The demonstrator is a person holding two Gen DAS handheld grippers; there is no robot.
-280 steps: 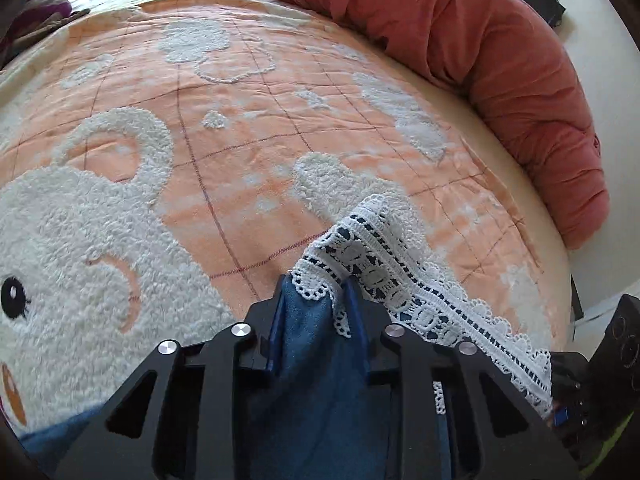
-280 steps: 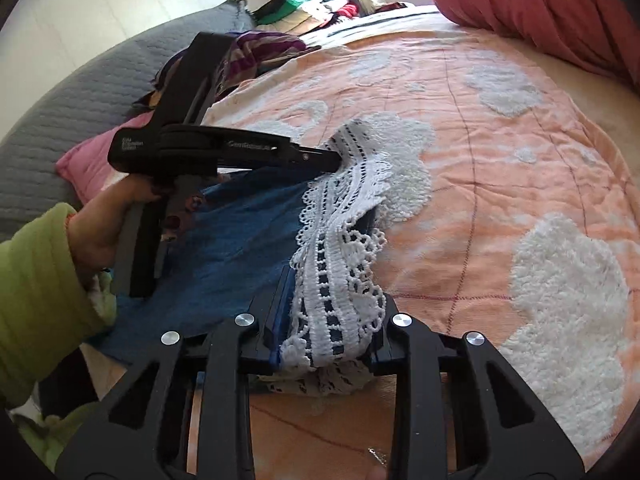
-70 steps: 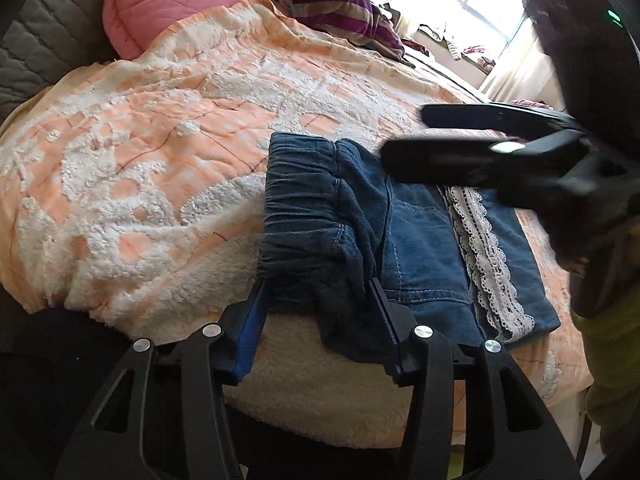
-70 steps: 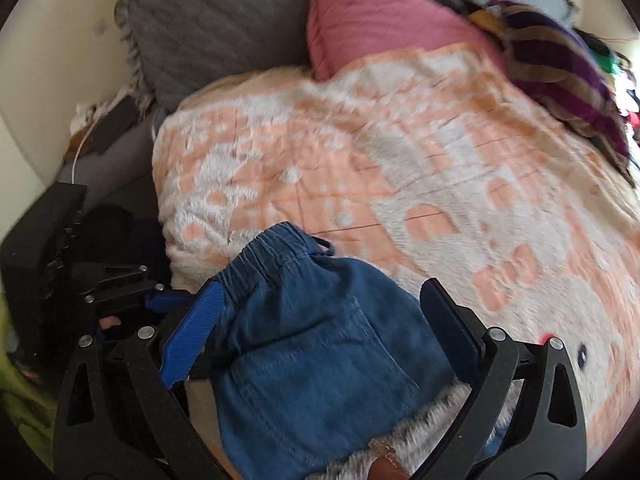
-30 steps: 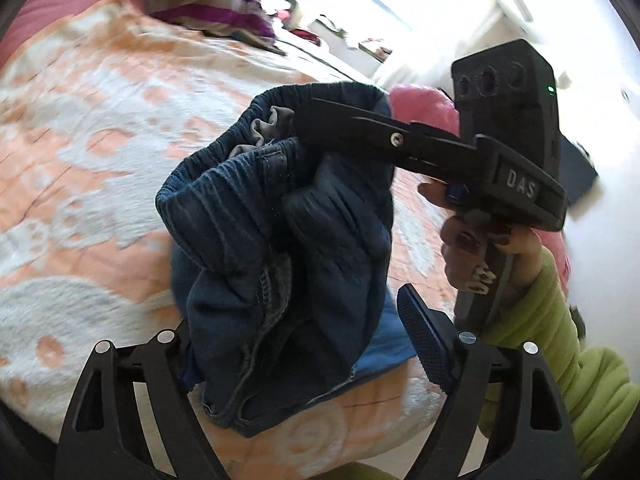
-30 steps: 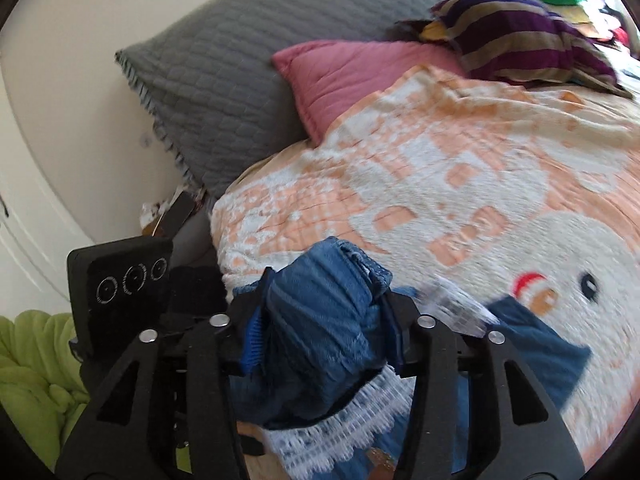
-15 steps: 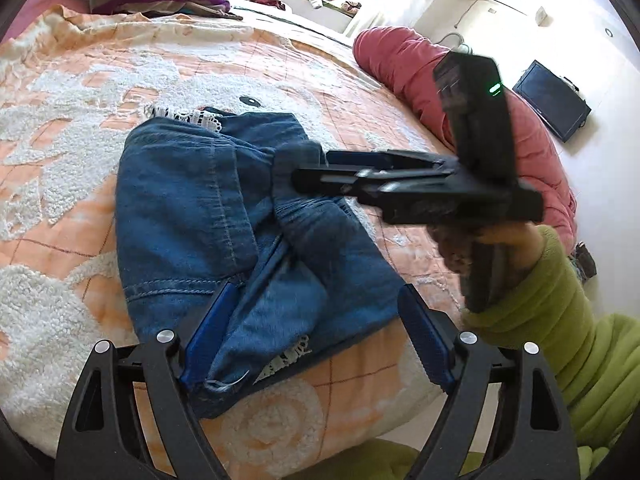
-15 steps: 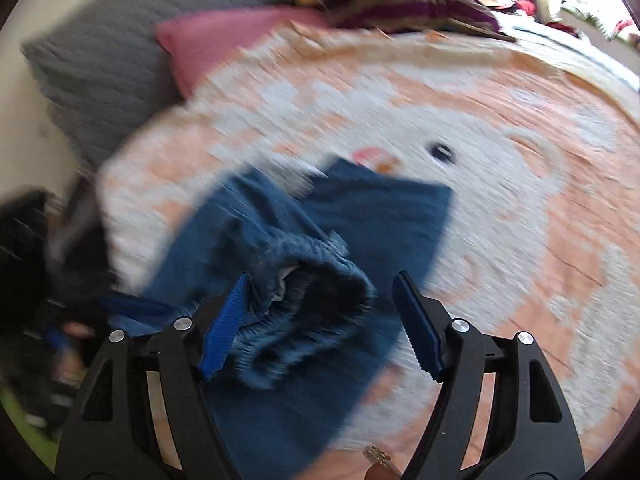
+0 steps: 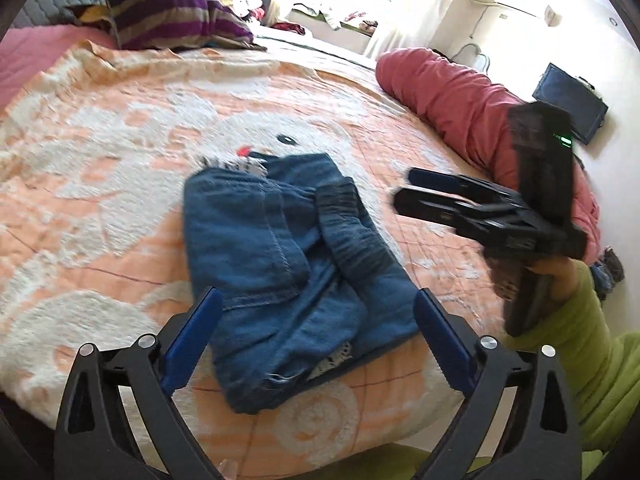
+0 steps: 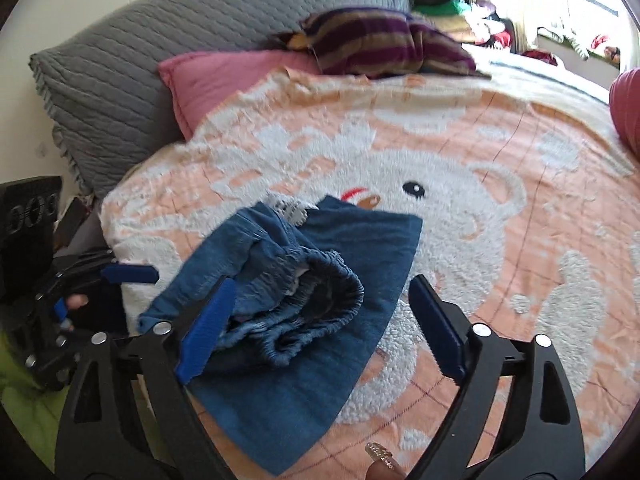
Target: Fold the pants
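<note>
The blue denim pants [image 9: 288,276] lie folded in a loose bundle on the orange bear blanket [image 9: 100,168], waistband on top, a bit of white lace showing at the edges. My left gripper [image 9: 316,332] is open and empty, its jaws on either side of the bundle's near end. My right gripper [image 10: 320,320] is open and empty just above the pants [image 10: 304,292]; its left finger touches the elastic waistband. From the left wrist view the right gripper [image 9: 404,188] hangs to the right of the pants. The left gripper [image 10: 132,274] shows at the left of the right wrist view.
A red rolled duvet [image 9: 472,116] lies along the far right edge of the bed. A grey quilted pillow [image 10: 132,64], a pink pillow [image 10: 224,76] and a striped purple cloth [image 10: 376,40] sit at the head end. The bed edge is close to the pants.
Both grippers have let go of the pants, which were lifted a second ago and now lie folded on the blanket. The right gripper has pulled back to the right.
</note>
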